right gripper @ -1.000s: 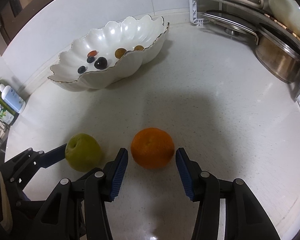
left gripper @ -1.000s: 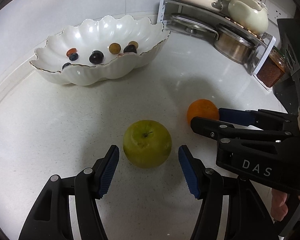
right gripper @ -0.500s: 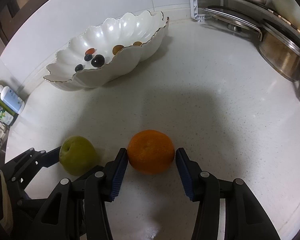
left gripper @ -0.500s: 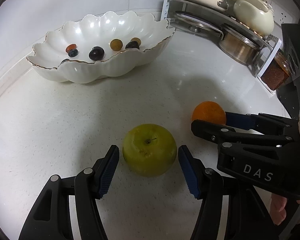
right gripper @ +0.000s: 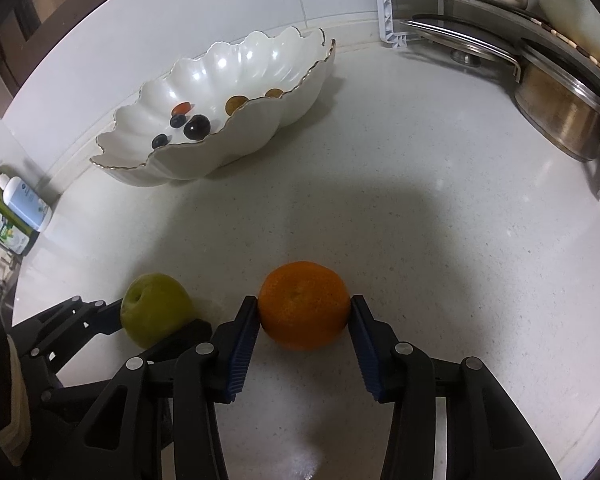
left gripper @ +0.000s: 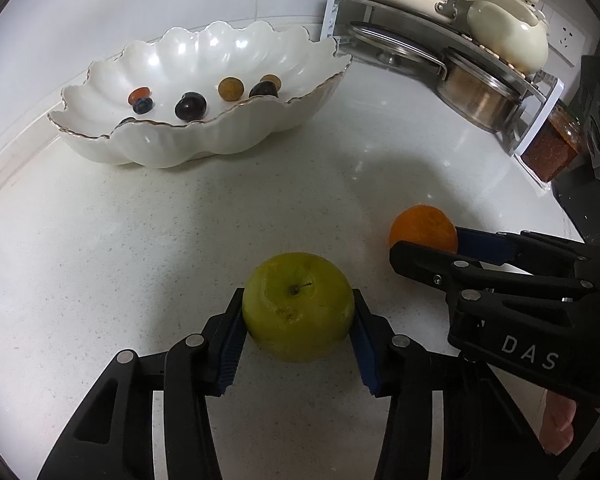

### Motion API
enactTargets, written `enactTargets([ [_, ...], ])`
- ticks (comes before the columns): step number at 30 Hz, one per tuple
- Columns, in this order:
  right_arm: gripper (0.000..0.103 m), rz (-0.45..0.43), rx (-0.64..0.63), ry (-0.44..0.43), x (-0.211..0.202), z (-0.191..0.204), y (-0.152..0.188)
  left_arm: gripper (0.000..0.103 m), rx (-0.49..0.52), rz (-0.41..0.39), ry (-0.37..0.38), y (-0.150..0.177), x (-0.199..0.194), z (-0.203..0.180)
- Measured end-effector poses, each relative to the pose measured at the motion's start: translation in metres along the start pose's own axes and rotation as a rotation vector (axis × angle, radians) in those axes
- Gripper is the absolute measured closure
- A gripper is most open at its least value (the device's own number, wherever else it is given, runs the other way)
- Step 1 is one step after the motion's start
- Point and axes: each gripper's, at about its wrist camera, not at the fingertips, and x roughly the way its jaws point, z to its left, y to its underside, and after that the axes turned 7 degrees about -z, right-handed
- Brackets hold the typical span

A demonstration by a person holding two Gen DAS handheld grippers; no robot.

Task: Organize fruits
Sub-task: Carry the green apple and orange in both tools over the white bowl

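Observation:
A green apple (left gripper: 298, 320) rests on the white counter between the blue pads of my left gripper (left gripper: 298, 296). Its jaws are closing and both pads press on the apple's sides. To its right an orange (right gripper: 304, 308) sits between the pads of my right gripper (right gripper: 304, 304), whose jaws are also closing and touch it on both sides. A white scalloped bowl (left gripper: 204, 144) with a gold rim stands at the back left, apart from both grippers. It holds several small fruits, among them a dark grape (left gripper: 191, 106) and a yellow one (left gripper: 231, 89).
A dish rack (left gripper: 480, 92) with pots, lids and cream cookware fills the back right corner, with a jar (left gripper: 552, 148) at its end. Bottles (right gripper: 24, 200) stand at the far left edge. A tiled wall runs behind the bowl.
Both grippers have closed in: the left pads, wide apart before, now touch the apple, and the right pads now touch the orange. The fruits lie deeper between the fingers.

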Motion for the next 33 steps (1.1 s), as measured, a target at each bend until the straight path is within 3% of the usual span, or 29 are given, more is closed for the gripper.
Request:
enactTargets([
  [20, 0.057, -0.048, -0.007, 0.008, -0.020, 0.013, 0.006, 0.056, -0.077, -0.065, -0.054, 0.001, -0.046, 0.023],
  [33, 0.057, -0.137, -0.043, 0.030, -0.057, 0.040, 0.006, 0.056, -0.101, -0.149, -0.069, 0.000, -0.089, 0.036],
])
